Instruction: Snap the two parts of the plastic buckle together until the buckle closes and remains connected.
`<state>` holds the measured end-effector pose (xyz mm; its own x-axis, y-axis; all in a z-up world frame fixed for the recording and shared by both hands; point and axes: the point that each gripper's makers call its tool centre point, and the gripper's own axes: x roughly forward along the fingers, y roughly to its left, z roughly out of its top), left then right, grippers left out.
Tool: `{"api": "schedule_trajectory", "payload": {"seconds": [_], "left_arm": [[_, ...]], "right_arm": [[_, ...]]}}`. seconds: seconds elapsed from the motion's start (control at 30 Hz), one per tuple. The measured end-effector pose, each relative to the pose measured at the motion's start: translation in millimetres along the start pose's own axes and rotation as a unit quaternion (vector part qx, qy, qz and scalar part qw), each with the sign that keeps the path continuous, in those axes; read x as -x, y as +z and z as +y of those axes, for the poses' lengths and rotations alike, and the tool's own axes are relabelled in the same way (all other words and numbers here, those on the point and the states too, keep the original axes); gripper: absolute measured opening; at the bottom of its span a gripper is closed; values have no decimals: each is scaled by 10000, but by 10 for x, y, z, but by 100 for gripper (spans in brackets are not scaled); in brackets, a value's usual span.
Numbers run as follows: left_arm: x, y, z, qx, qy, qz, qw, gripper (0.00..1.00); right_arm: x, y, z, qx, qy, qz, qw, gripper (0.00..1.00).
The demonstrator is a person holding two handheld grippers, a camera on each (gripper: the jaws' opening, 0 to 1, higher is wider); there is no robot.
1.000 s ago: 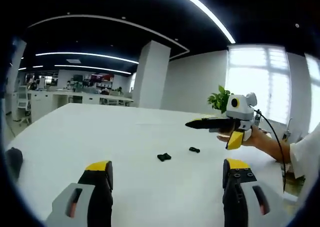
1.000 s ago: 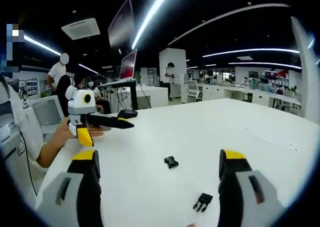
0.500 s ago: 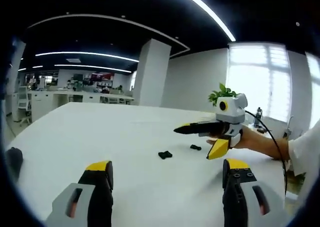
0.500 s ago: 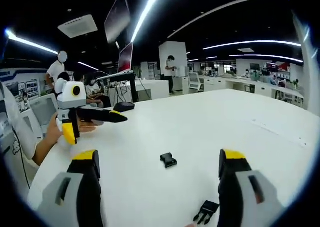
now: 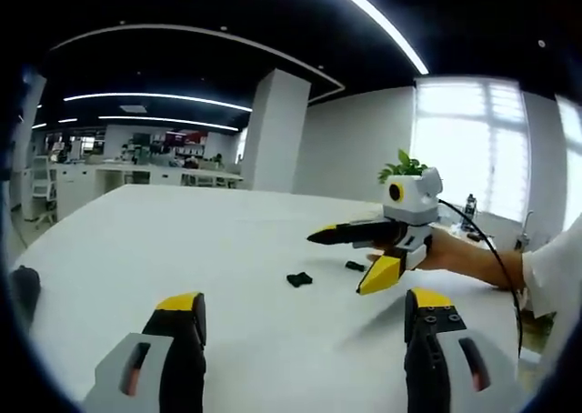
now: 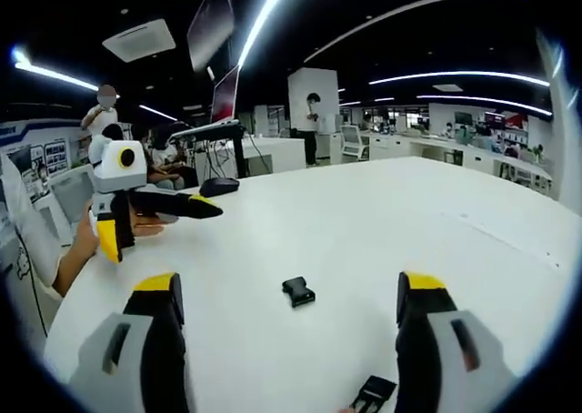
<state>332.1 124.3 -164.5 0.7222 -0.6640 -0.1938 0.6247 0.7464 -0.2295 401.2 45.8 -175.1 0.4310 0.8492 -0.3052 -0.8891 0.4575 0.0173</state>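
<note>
Two small black buckle parts lie apart on the white table point(image 5: 182, 240): one part point(image 5: 298, 278) near the middle and the other part point(image 5: 355, 266) to its right. In the right gripper view the blocky part point(image 6: 297, 292) lies between my jaws' tips and the pronged part point(image 6: 375, 393) sits low, beside my right jaw. My left gripper point(image 5: 305, 300) is open and holds nothing; it also appears at the left point(image 6: 162, 228), held in a hand. My right gripper point(image 6: 287, 282) is open and holds nothing; it hovers just above the parts point(image 5: 338, 263).
A dark rounded object point(image 5: 23, 290) rests at the table's left edge, also visible as the dark object point(image 6: 218, 186). A potted plant point(image 5: 400, 169) stands behind the right gripper. People point(image 6: 105, 122), desks and monitors fill the office beyond the table.
The right gripper has moved forward and down towards the buckle parts; in its view they have slid lower. Both grippers stay open and the parts have not moved on the table.
</note>
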Motion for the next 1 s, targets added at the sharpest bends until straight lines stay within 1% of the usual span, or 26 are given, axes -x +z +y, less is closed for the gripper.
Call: {"api": "schedule_trajectory", "payload": {"seconds": [0.17, 0.27, 0.3, 0.33, 0.37, 0.4, 0.43, 0.5, 0.53, 0.57, 0.6, 0.63, 0.67, 0.73, 0.83, 0.87, 0.9, 0.97, 1.0], "left_arm": [[17, -29, -7, -43, 29, 53, 10000, 92], [27, -24, -31, -81, -11, 19, 10000, 92], [35, 13, -41, -114, -5, -97, 9999, 91], [47, 62, -69, -208, -53, -237, 9995, 88], [59, 112, -96, -301, -102, -377, 9988, 83], [80, 132, -144, -370, -217, -427, 9982, 79], [101, 107, -195, -357, -342, -336, 9982, 77], [102, 73, -220, -353, -363, -224, 9985, 78], [106, 16, -208, -520, -283, -64, 9982, 79], [110, -9, -198, -757, -170, -14, 9970, 79], [114, -13, -199, -861, -123, -16, 9962, 78], [123, -19, -236, -927, -121, -51, 9956, 75], [136, -24, -267, -911, -147, -68, 9957, 72], [157, -6, -355, -761, -298, -200, 9965, 66], [196, 7, -409, -663, -339, -332, 9967, 64], [212, 7, -427, -688, -325, -369, 9964, 61], [219, 6, -434, -724, -317, -379, 9962, 56], [241, -11, -464, -948, -363, -355, 9942, 46], [244, -21, -484, -985, -401, -343, 9937, 45]], "right_arm": [[-58, -14, -11, -1, -21, 34, 10000, 96], [-90, -36, -4, 6, -10, 60, 10000, 95], [-95, -43, -2, 2, -9, 70, 10000, 94], [-97, -47, 2, -6, -1, 72, 10000, 94], [-100, -51, 6, -14, 7, 73, 10000, 94], [-102, -50, 7, -21, 11, 60, 10000, 94], [-104, -48, 5, -39, 7, 37, 10000, 94], [-111, -53, 5, -33, 15, 39, 10000, 94], [-120, -66, -2, -22, 6, 71, 10000, 94], [-125, -71, -5, -21, 0, 80, 10000, 93], [-129, -75, -6, -13, 4, 85, 10000, 93], [-133, -76, -6, -7, 8, 82, 10000, 92], [-137, -77, -6, -15, 16, 75, 10000, 91], [-145, -71, 7, -16, 73, 36, 10000, 90], [-158, -90, 26, 46, 133, 86, 9999, 90], [-163, -98, 25, 65, 137, 108, 9998, 89], [-166, -105, 20, 75, 131, 122, 9998, 89], [-172, -109, 11, 62, 129, 108, 9998, 87], [-175, -102, 4, 36, 123, 68, 9999, 85]]}}
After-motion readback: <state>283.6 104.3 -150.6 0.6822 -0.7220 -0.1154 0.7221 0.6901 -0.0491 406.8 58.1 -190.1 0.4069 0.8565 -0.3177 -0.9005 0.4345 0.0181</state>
